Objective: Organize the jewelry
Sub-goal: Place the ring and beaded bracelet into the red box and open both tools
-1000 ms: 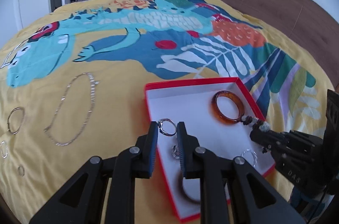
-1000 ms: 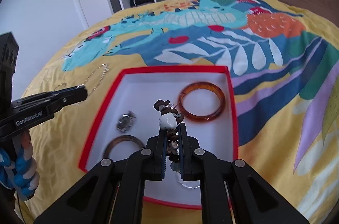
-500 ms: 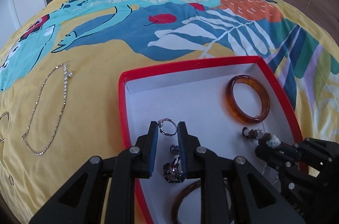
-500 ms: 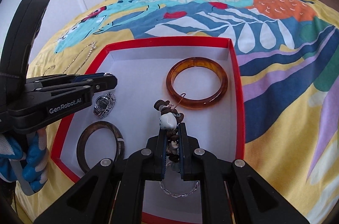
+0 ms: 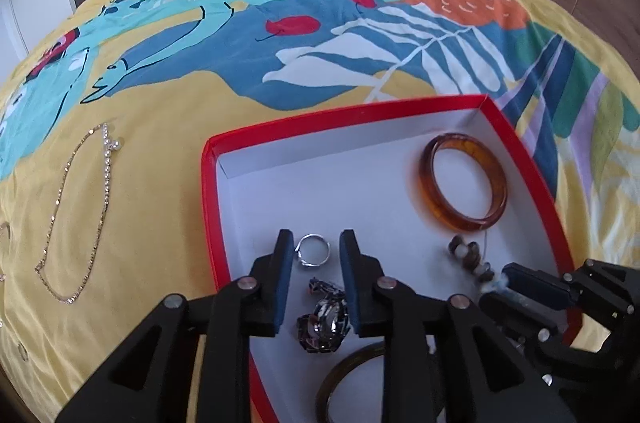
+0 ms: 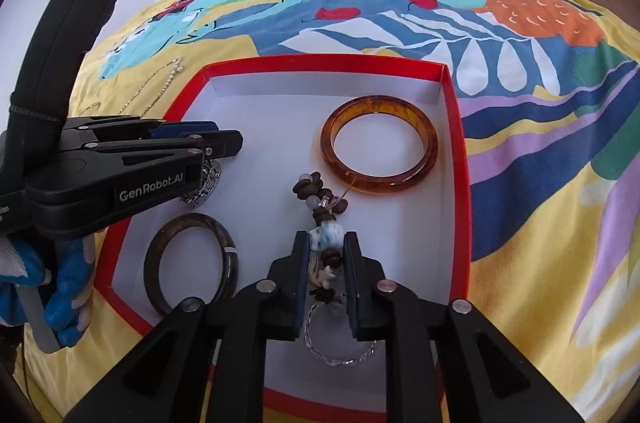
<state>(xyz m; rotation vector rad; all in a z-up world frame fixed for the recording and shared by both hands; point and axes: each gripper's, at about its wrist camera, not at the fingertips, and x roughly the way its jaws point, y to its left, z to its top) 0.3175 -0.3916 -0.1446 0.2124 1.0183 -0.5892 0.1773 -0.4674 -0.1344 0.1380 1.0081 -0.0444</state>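
Jaws of left hand-held gripper (image 5: pixel 315 247) opening, silver ring (image 5: pixel 313 250) loose between them inside red box (image 5: pixel 208 191). Right hand-held gripper (image 6: pixel 326 251) opening too, beaded bracelet (image 6: pixel 325 219) between its pads, amber bangle (image 6: pixel 379 145) at 1 o'clock.

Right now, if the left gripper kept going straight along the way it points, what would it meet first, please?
Most likely the silver ring, lying between the opening jaws of the left gripper, and then the white floor of the red box. Depth is hard to judge, so the ring may already be level with the fingertips.
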